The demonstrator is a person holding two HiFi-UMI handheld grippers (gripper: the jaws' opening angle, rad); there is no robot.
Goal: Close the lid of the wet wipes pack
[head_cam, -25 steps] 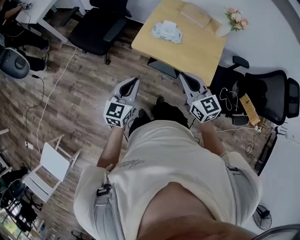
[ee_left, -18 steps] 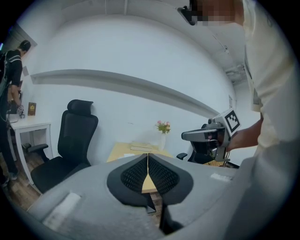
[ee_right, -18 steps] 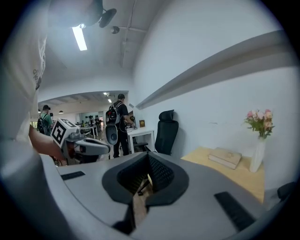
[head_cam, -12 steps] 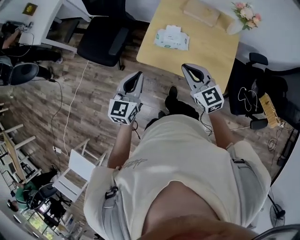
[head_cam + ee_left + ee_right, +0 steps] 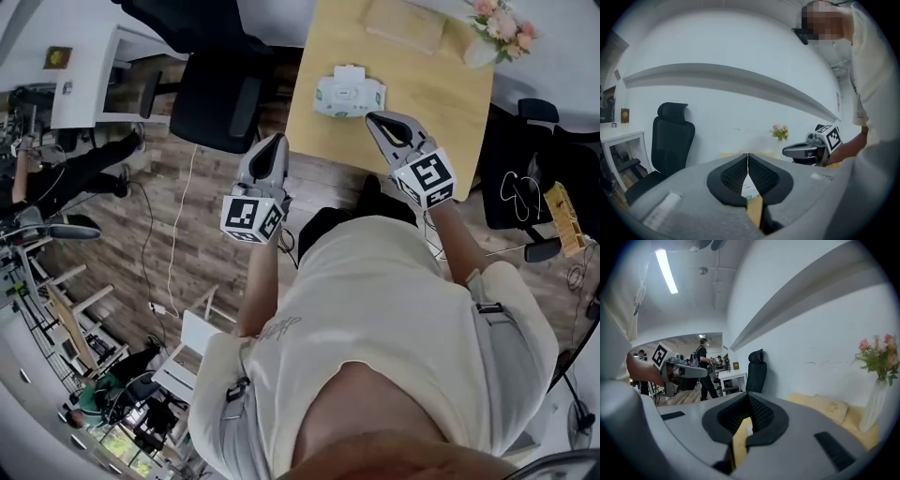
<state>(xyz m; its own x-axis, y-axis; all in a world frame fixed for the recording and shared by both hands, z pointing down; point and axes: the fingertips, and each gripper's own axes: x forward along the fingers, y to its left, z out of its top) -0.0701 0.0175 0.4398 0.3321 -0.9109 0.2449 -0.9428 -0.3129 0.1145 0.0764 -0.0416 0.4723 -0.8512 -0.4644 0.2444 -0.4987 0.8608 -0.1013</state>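
The wet wipes pack [image 5: 349,96] lies on the near part of the wooden table [image 5: 441,103], white and green, with its small lid flap standing up at the far side. My left gripper [image 5: 274,142] hangs shut and empty over the floor, short of the table's left edge. My right gripper [image 5: 377,119] is shut and empty too, its tips just right of and below the pack. In the left gripper view a sliver of the pack [image 5: 749,186] shows below the shut jaws of that gripper [image 5: 747,155]. The right gripper view shows only its own shut gripper [image 5: 750,398] and table.
A tan flat pad [image 5: 405,26] and a vase of pink flowers [image 5: 489,28] sit at the table's far end. Black office chairs stand left [image 5: 225,94] and right [image 5: 534,159] of the table. Cables run over the wooden floor [image 5: 178,216]. A person walks in the background [image 5: 704,366].
The person has stepped toward the table. Both grippers have come forward; the right one now reaches the pack's near right side. Both stayed shut.
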